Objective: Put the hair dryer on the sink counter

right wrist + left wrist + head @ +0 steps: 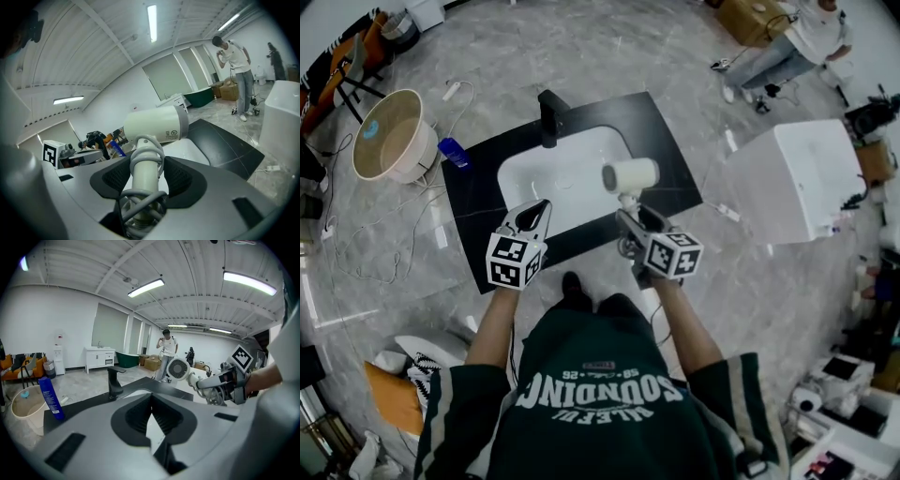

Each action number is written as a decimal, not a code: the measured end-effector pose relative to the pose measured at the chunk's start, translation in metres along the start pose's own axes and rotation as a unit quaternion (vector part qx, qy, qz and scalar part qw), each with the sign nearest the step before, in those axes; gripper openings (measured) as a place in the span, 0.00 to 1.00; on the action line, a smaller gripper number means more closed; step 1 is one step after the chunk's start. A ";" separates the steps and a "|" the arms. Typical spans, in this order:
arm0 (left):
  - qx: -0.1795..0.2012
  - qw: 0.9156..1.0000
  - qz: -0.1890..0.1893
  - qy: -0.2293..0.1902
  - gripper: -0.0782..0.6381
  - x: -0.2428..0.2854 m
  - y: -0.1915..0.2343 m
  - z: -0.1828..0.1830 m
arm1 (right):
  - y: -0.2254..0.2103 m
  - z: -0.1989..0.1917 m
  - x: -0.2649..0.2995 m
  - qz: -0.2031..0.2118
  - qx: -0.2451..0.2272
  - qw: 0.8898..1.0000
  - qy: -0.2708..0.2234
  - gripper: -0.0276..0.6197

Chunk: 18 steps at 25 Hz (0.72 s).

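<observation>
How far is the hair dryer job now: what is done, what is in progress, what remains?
Done: the hair dryer is picked up, the right gripper jaws clamped on its handle. In hand: it hangs over the white basin. Remaining: set it on the black sink counter. The left gripper is shut and empty.

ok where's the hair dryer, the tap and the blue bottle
hair dryer (157, 124): right gripper view, on its barrel
tap (113, 384): left gripper view, on its upright stem
blue bottle (50, 399): left gripper view, middle of its body
</observation>
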<state>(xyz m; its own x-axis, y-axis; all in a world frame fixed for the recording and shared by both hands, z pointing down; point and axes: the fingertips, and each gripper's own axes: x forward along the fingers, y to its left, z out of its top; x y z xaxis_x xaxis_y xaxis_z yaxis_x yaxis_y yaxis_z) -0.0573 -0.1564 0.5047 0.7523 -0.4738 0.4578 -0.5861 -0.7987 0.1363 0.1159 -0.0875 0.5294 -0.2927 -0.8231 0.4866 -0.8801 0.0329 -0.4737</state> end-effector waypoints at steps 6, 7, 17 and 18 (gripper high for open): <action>-0.008 1.000 0.004 -0.005 0.11 0.029 0.020 0.019 | -0.014 0.026 0.034 0.005 -0.001 1.000 0.002 0.39; -0.009 1.000 0.006 -0.006 0.11 0.033 0.022 0.022 | -0.016 0.031 0.038 0.006 -0.004 1.000 0.002 0.39; -0.033 0.998 0.051 -0.013 0.11 0.077 0.046 0.050 | -0.049 0.070 0.095 0.036 -0.021 0.999 0.018 0.39; -0.038 0.998 0.056 -0.012 0.11 0.082 0.049 0.053 | -0.053 0.074 0.101 0.039 -0.025 0.999 0.026 0.39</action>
<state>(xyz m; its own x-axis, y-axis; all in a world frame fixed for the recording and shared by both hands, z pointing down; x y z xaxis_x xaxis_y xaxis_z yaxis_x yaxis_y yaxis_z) -0.0081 -0.2538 0.5023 0.6881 -0.5677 0.4520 -0.6866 -0.7109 0.1524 0.1602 -0.2143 0.5498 -0.3782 -0.7867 0.4879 -0.8715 0.1247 -0.4743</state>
